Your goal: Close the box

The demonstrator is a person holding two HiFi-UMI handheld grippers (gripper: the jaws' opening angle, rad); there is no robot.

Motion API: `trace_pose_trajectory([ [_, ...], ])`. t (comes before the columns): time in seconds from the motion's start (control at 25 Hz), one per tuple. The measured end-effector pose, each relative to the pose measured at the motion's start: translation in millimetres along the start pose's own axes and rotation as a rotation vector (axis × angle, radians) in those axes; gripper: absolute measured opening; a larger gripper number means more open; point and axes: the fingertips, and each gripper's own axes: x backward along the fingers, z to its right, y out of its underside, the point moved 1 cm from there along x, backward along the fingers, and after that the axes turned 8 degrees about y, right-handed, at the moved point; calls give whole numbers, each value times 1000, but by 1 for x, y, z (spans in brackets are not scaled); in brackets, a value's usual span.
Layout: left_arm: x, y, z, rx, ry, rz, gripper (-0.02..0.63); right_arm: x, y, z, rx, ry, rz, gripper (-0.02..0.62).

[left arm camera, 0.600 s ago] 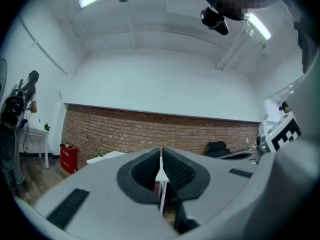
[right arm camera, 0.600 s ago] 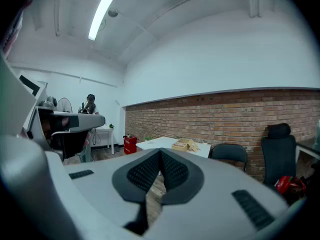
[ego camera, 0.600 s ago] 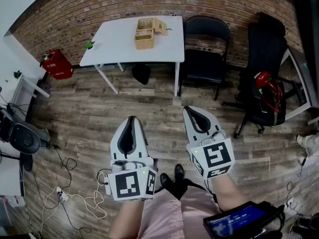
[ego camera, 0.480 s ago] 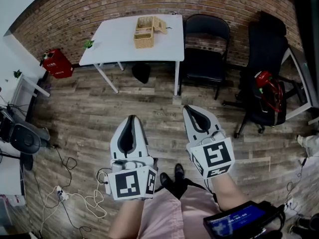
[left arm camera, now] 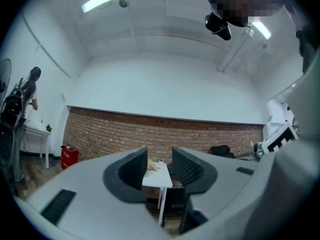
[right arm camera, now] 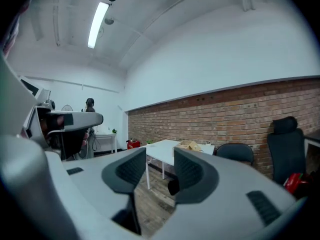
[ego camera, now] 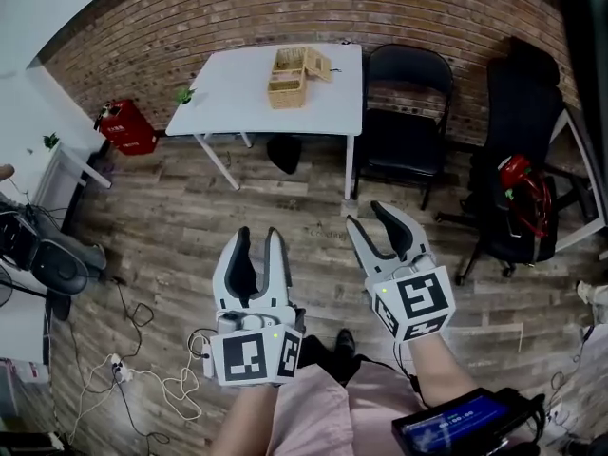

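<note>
Box (ego camera: 288,78) is seen on the white table (ego camera: 228,98), well apart from both tools; the whole stretch of plank floor (ego camera: 190,217) lies between. From the left gripper (ego camera: 257,239) the box is placed at about 12 o'clock; from the right gripper (ego camera: 374,224), at about 11 o'clock. In the left gripper view the box (left arm camera: 153,165) is framed right between the jaws, so that tool is already lined up on it. Neither gripper is judged clearly nearer; the right one is held a touch further forward.

The box's long axis is read as running 12 to 6 in the head view. The lid (ego camera: 319,63) is seen thrown open on the 2 o'clock side. A closing push would probably be made from that side, which favours the right gripper. The hinge detail is too small to be told.

Tool state: both pairs of jaws are spread wide and nothing is held in either. Only distant floor and table are seen through the gaps.

Task is judged not started; an approach to the table is needed first.

Room: a brick wall (ego camera: 285,8) is set behind the table, and a black folding chair (ego camera: 407,112) is placed just beside it at 3 o'clock. An office chair (ego camera: 521,150) is seen further right, a red case (ego camera: 125,127) at 9 o'clock of the table, and loose cables (ego camera: 157,380) on the floor near the left gripper.
</note>
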Motion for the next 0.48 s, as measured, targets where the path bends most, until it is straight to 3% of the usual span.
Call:
trace_pose_trajectory([
  [0.48, -41, 25, -28, 3, -27, -51, 149, -59, 7, 18, 18, 4, -27, 166],
])
